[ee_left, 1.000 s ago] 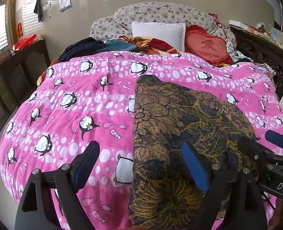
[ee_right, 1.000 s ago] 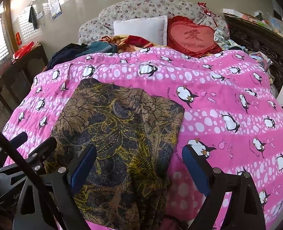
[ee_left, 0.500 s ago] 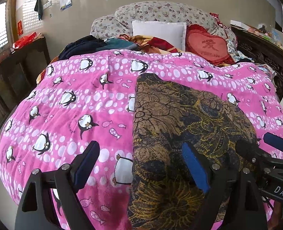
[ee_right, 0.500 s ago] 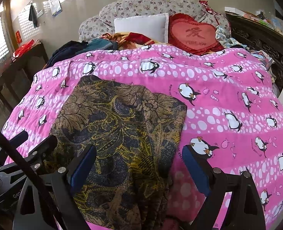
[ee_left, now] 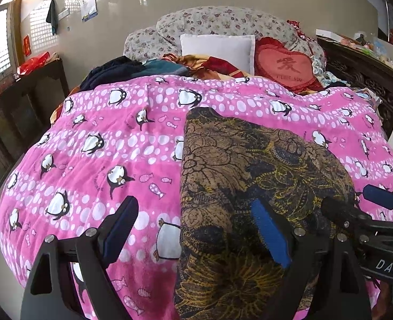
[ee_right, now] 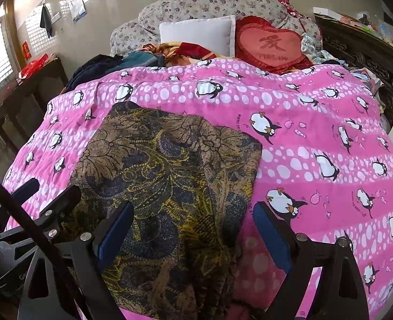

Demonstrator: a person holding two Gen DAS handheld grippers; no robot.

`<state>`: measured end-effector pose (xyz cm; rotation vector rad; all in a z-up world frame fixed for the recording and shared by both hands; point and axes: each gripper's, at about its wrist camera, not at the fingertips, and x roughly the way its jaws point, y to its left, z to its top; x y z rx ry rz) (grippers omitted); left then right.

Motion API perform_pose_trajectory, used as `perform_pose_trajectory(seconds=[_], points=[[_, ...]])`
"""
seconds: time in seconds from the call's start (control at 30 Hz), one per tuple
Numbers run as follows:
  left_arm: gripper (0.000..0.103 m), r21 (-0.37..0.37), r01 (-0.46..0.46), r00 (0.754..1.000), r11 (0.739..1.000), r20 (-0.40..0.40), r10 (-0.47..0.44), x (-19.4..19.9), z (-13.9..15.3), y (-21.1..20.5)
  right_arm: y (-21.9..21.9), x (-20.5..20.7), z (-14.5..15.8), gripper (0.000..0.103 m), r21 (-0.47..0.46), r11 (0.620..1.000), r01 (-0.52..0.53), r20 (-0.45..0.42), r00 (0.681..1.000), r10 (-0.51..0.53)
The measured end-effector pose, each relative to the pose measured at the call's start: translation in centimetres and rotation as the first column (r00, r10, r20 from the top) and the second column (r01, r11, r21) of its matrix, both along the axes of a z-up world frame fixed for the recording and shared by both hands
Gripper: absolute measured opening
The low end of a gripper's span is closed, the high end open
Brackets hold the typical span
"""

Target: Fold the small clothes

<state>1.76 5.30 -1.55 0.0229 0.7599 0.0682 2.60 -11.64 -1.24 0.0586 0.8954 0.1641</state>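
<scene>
Garment (ee_left: 249, 186) lies lengthwise ahead of both open, empty grippers: left gripper (ee_left: 196, 229) straddles one edge, right gripper (ee_right: 193, 229) the other.

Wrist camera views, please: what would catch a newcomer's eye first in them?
The bright pink penguin quilt covers nearly the whole bed. On it, near the front edge, lies a dark brown-and-yellow patterned garment, spread flat. The left gripper and the right gripper are poised open over its near end, and a red heart cushion sits by the white pillow at the head.

Pink penguin quilt (ee_left: 103, 160), white pillow (ee_left: 215, 48), red heart cushion (ee_left: 284, 66), floral pillows (ee_left: 223, 21), dark side table (ee_left: 23, 98)
</scene>
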Motion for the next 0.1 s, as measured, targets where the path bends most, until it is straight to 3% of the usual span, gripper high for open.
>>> perform_pose_trajectory(seconds=[0.1], points=[[0.087, -0.005, 0.0, 1.0, 1.0, -0.007, 0.0, -0.04, 0.09, -0.12, -0.1, -0.03, 0.1, 0.094, 0.002, 1.0, 0.005, 0.003, 1.0, -0.005]])
